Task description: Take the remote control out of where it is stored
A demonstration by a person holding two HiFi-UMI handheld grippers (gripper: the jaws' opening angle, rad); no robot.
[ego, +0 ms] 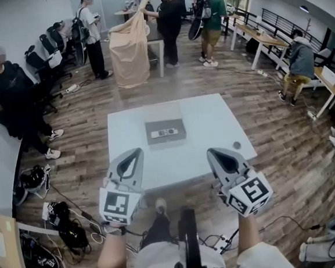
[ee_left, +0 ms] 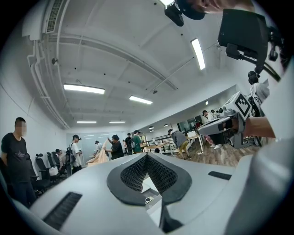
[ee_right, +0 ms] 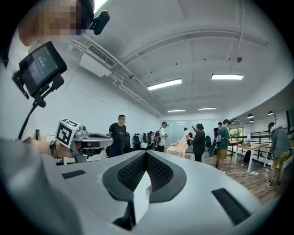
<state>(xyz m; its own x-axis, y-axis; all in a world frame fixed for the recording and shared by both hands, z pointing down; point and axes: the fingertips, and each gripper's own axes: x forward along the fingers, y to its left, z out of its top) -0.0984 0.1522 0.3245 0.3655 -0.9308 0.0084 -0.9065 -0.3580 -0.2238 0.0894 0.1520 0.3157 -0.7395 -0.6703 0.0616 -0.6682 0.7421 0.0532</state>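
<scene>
A flat grey box (ego: 164, 124) lies in the middle of the white table (ego: 213, 120), and a pale remote control (ego: 166, 132) rests in it. My left gripper (ego: 135, 152) is held over the table's near edge, left of the box, jaws shut and nothing in them. My right gripper (ego: 211, 152) is level with it on the right, also shut and bare. In the left gripper view my left gripper (ee_left: 147, 155) points up across the room, with the right gripper (ee_left: 220, 125) beside it. The right gripper view shows my right gripper (ee_right: 147, 153) closed at the tips.
A small round grey fitting (ego: 237, 145) sits near the table's right front corner. Several people stand at the back round a beige cloth (ego: 130, 49). A seated person (ego: 13, 97) is at the left. Cables and bags (ego: 64, 224) lie on the floor at the left.
</scene>
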